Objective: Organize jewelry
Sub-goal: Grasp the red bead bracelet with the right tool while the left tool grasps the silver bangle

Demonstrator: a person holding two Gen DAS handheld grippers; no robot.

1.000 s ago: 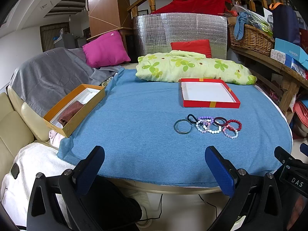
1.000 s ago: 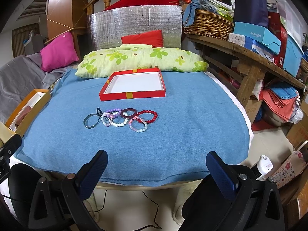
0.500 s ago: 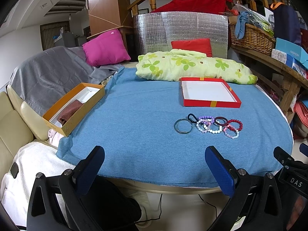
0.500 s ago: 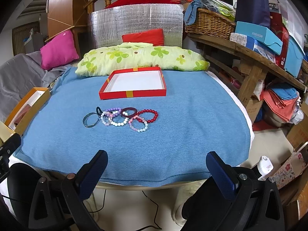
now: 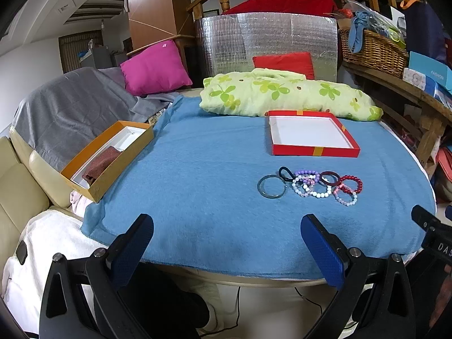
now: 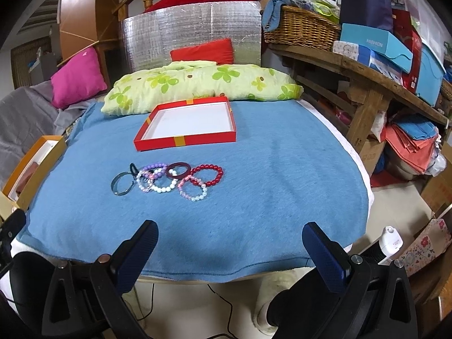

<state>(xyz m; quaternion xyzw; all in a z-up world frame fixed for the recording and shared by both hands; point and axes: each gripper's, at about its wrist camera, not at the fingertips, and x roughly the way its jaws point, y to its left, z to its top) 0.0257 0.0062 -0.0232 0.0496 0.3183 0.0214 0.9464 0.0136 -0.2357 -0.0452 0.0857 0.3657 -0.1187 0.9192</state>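
Observation:
Several bracelets lie in a cluster on the blue cloth: a grey-green bangle (image 5: 271, 187) at the left, a dark red bead bracelet (image 5: 351, 183) at the right, white, purple and pink bead ones between. The bangle (image 6: 122, 183) and the red bead bracelet (image 6: 207, 174) also show in the right wrist view. A red tray with a white inside (image 5: 315, 150) (image 6: 186, 140) stands behind them, empty. My left gripper (image 5: 226, 227) and right gripper (image 6: 230, 234) are both open and empty, at the table's near edge, well short of the bracelets.
An orange box (image 5: 107, 158) with brown cloth sits at the table's left edge. A green floral pillow (image 5: 285, 96) lies behind the tray. A wooden bench (image 6: 364, 73) with a basket and boxes stands at the right. A white bottle (image 6: 391, 240) is on the floor.
Both views have shifted only slightly; the bracelets and the tray have not moved. Both grippers stay open.

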